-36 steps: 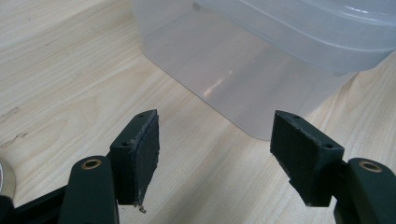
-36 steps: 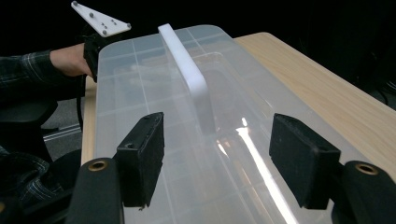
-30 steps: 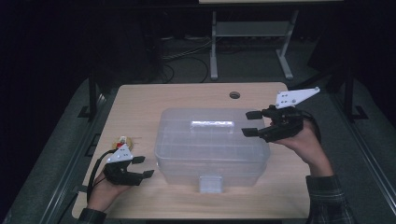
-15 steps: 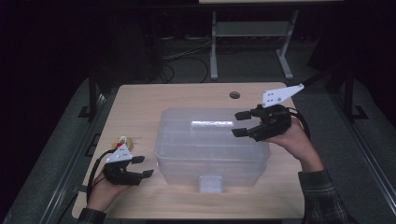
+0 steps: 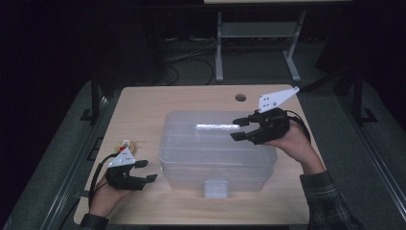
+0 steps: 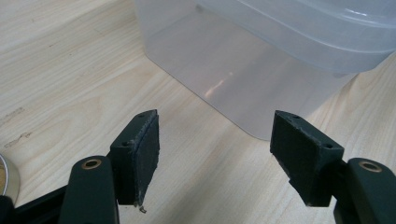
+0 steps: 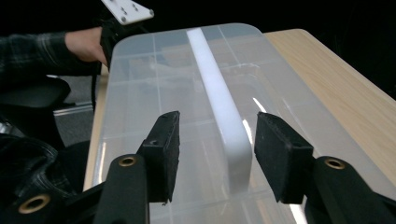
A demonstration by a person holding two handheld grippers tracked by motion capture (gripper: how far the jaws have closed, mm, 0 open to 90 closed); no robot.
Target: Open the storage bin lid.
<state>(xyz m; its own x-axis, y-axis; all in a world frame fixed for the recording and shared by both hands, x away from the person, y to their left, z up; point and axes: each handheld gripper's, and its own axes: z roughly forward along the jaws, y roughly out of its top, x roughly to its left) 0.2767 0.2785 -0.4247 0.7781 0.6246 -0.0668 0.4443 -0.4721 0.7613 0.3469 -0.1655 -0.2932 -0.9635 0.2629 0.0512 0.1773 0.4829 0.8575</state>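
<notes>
Left gripper [image 5: 143,171] rests low on the table [image 5: 143,103], jaws spread and empty, unmoved beside the left wall of the clear storage box [image 5: 218,153] at table centre. Right gripper [image 5: 242,128] has travelled inward over the lid within the last second; its jaws, spread, now straddle the white handle [image 7: 219,107] (no contact yet). Judgement: a handle grasp is imminent.

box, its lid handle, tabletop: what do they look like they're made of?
Box: looks like translucent frosted plastic; the table shows faintly through its wall in the left gripper view, with soft glare.
Lid handle: seems to be opaque white plastic, smooth and glossy.
Tabletop: pale wood-grain pattern, matt; probably laminate, though solid wood can't be ruled out.
</notes>
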